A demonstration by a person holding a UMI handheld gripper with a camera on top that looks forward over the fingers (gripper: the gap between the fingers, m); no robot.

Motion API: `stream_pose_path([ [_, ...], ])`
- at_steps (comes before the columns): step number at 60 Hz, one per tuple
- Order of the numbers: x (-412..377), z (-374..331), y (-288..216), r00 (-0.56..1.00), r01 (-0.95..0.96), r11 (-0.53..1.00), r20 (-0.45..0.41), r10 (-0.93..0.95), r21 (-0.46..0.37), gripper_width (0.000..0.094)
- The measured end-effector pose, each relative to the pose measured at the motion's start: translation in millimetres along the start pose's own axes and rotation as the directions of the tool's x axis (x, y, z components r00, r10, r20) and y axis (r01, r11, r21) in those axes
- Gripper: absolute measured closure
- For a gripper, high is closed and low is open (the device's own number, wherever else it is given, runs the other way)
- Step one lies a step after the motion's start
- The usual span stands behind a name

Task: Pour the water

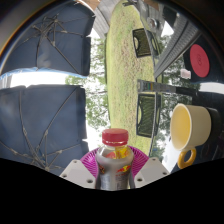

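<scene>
A: What takes the most room here?

B: Two big dark umbrellas, open, one above the other, far beyond the fingers on one side. Between them and the other side runs a long strip of green grass. Trees stand behind it, under a bright sky.

A: And on the other side of the grass?

B: A dark surface, maybe a table top, but I cannot tell what it really is. Near its far edge there is a round red thing; I cannot say what it is. Some dark chairs stand on the grass next to this surface.

A: Where is the cup?

B: A pale yellow mug is beside the bottle and a little beyond it. Its opening faces the camera and its handle points down. I cannot see what carries it.

A: And the bottle?

B: The bottle is between the two fingers, upright in the view. It has a red cap, a yellow label and clear plastic below.

A: So the gripper has it?

B: Yes. Both pink pads press on the sides of the bottle, so the jaws are grasping it. No gap shows at either side.
</scene>
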State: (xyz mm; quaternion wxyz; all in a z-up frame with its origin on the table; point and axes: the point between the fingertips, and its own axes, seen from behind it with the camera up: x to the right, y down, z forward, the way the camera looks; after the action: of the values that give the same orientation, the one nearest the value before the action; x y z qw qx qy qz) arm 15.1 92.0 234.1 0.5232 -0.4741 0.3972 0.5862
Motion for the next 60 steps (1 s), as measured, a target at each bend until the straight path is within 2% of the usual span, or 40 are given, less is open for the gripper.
stream_pose_path([
  [3,-40.0,-7.1,-11.5,0.976,0.209,0.978,0.06,-0.21,0.026,0.0557],
  [4,-53.8,-10.3,-18.0,0.953,0.29,0.956,0.076,-0.294,0.05,0.0488],
  [7,-88.2,-19.4,-39.8,0.84,0.521,0.842,0.09,-0.535,0.14,0.0485],
  [8,-95.9,-22.2,-46.6,0.793,0.586,0.793,0.082,-0.604,0.166,0.0557],
  [10,-123.6,-35.5,-65.0,0.689,0.7,0.681,0.049,-0.723,0.216,0.0558],
  [15,-113.0,-37.8,-102.8,0.428,0.881,0.392,-0.092,-0.899,0.264,0.0558],
  [20,-89.1,-34.4,-150.1,0.162,0.977,0.122,-0.239,-0.957,0.175,0.0558],
  [26,0.8,-21.6,-189.5,-0.094,0.996,-0.087,-0.288,-0.953,-0.037,0.0559],
  [30,27.6,-30.8,-226.9,-0.1,0.986,-0.056,-0.29,-0.952,-0.156,0.0559],
  [34,68.6,-37.3,-243.2,-0.09,0.979,-0.028,-0.302,-0.949,-0.204,0.0557],
  [37,83.9,-38.8,-249.7,-0.078,0.976,-0.011,-0.302,-0.95,-0.218,0.0558],
  [47,94.5,-36.7,-228.0,0.009,0.972,0.057,-0.204,-0.979,-0.228,0.0553],
  [53,116.6,-35.9,-225.1,-0.049,0.957,0.01,-0.198,-0.979,-0.289,0.0546],
  [55,111.2,-32.6,-224.2,-0.064,0.964,-0.012,-0.188,-0.98,-0.264,0.0536],
  [60,117.6,-27.7,-227.2,-0.059,0.961,0.0,-0.205,-0.977,-0.276,0.0528],
])
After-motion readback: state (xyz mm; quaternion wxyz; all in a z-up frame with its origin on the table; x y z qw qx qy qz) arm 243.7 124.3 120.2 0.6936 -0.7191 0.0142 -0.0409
